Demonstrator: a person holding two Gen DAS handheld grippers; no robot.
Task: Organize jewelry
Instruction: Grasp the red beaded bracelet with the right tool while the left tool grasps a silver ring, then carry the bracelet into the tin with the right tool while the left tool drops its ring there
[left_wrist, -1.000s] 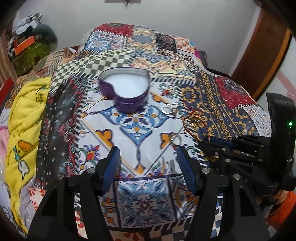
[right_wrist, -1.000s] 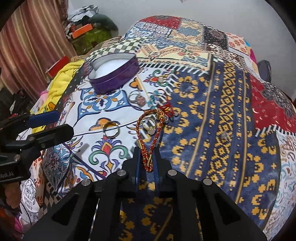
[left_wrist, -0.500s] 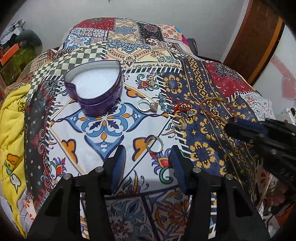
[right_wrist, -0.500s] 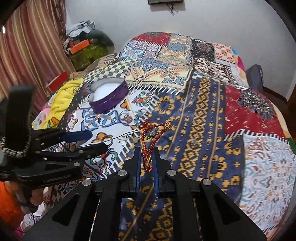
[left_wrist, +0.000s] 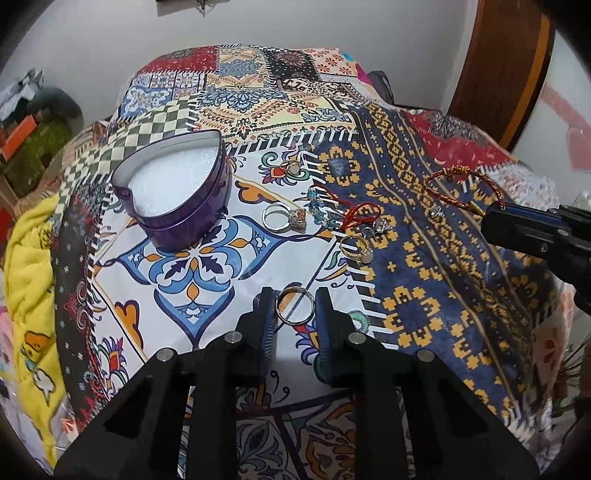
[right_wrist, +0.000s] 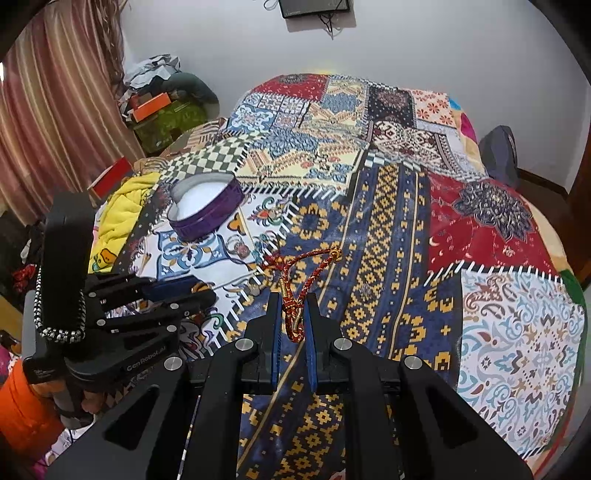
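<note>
We have only just begun: the purple heart box (left_wrist: 177, 199) on the bed has no jewelry in it. Our right hand-held gripper (right_wrist: 293, 325) pinches the red-gold cord bracelet (right_wrist: 310, 273), lifted away from the box. Our left hand-held gripper (left_wrist: 295, 306) sits open around a plain ring (left_wrist: 294, 305); more rings (left_wrist: 284, 218) wait beside the box.

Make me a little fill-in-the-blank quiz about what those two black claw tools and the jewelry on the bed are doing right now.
1. The right gripper is shut on a red and gold braided ____.
2. The plain ring lies between the fingers of the ____ gripper.
3. The open purple tin is shaped like a ____.
4. The silver ring with a stone lies on the bedspread, ____ the tin.

Missing words: bracelet; left; heart; outside
</note>
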